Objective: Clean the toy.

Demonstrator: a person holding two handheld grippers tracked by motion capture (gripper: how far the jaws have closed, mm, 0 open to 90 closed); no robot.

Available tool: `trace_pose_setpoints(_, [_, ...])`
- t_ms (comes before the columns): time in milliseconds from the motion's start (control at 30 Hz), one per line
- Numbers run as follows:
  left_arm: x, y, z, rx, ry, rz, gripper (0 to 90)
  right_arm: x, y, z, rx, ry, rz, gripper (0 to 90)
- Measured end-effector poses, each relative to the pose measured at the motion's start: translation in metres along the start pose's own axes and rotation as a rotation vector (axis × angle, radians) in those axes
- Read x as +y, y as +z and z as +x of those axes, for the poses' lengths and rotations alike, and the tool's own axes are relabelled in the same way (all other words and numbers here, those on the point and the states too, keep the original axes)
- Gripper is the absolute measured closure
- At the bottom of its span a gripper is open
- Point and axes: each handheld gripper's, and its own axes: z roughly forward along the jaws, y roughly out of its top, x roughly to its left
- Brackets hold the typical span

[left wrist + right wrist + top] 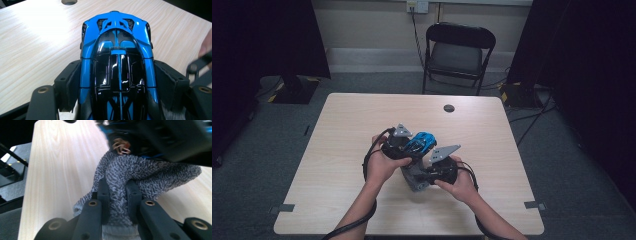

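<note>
Over pale wood table (pixel 37 45), glossy blue-black toy car (pixel 116 62) (possibly a supercar).

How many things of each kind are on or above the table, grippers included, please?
Toy car: 1
Grey cloth: 1
Grippers: 2, left gripper, right gripper
Total: 4

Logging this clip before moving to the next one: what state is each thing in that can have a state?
Left gripper: jaws closed on the sides of the toy car.
Toy car: blue and black, roof towards the camera, held above the table.
Right gripper: jaws shut on the grey cloth.
Grey cloth: bunched, pinched at one fold, spreading up under the car.
Folding chair: unfolded, nobody on it.
Table: hole at the far edge uncovered.
</note>
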Motion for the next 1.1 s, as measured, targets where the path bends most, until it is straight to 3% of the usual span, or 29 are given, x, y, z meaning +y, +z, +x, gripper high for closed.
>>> trace_pose_setpoints(233, [0.003, 0.004, 0.004, 0.0, -0.036, -0.017, 28.2, 0.003, 0.01, 0.008, 0.048, -0.021, 0.007, 78.2])
trace_pose_setpoints(500, [0.006, -0.004, 0.017, 0.05, -0.041, -0.018, 28.2, 0.002, 0.013, 0.01, 0.063, -0.041, 0.039, 78.2])
trace_pose_setpoints(767, [-0.006, -0.018, 0.025, 0.074, -0.05, -0.01, 28.3, -0.003, -0.006, -0.014, -0.028, 0.0, 0.059, 78.2])
trace_pose_setpoints(800, [-0.008, -0.019, 0.025, 0.074, -0.055, -0.01, 28.2, -0.003, -0.011, -0.02, -0.058, 0.015, 0.058, 78.2])
trace_pose_setpoints(867, [-0.012, -0.021, 0.027, 0.077, -0.052, 0.0, 28.2, -0.003, -0.014, -0.024, -0.065, 0.02, 0.056, 78.2])
trace_pose_setpoints(1100, [-0.025, -0.03, 0.023, 0.072, -0.034, -0.004, 28.3, -0.002, -0.03, -0.043, -0.148, 0.069, 0.048, 78.2])
